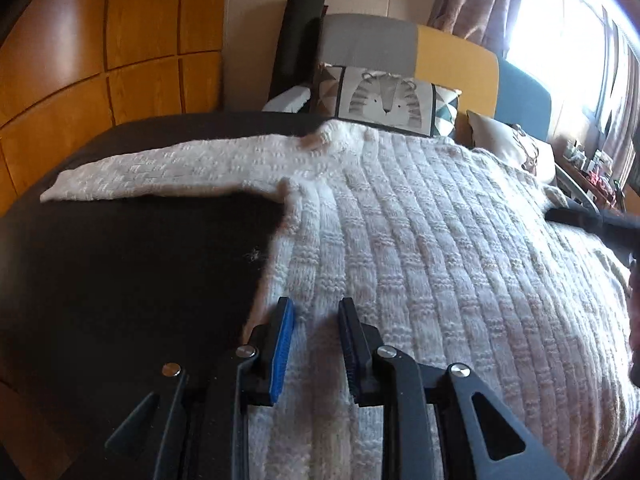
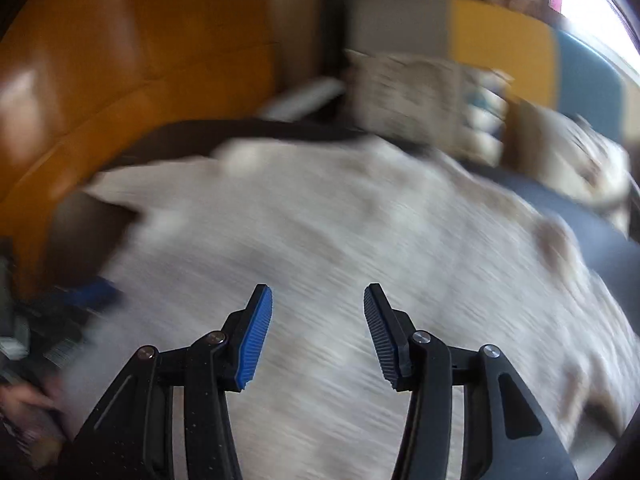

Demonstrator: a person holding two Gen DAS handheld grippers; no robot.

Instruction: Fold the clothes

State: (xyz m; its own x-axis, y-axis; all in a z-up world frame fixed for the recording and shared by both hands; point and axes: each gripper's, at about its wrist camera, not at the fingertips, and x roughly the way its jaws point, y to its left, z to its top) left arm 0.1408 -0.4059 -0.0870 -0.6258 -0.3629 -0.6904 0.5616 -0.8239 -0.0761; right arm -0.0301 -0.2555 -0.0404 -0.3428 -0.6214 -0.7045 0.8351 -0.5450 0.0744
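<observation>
A cream knitted sweater (image 1: pixel 420 240) lies flat on a dark bedspread (image 1: pixel 140 260), with one sleeve (image 1: pixel 172 172) stretched out to the left. My left gripper (image 1: pixel 316 308) hovers over the sweater's near left edge. Its jaws stand a little apart, and the knit shows below the gap with nothing pinched. The right wrist view is blurred by motion. In it my right gripper (image 2: pixel 318 292) is open over the middle of the sweater (image 2: pixel 340 220), with nothing between its fingers.
A tiger-print cushion (image 1: pixel 384 100) and a beige pillow (image 1: pixel 508 144) lean on a grey, yellow and blue headboard (image 1: pixel 456 60). Wooden wardrobe doors (image 1: pixel 100 40) stand at the left. A bright window (image 1: pixel 568 40) is at the right. A hand (image 2: pixel 24 400) shows at the lower left.
</observation>
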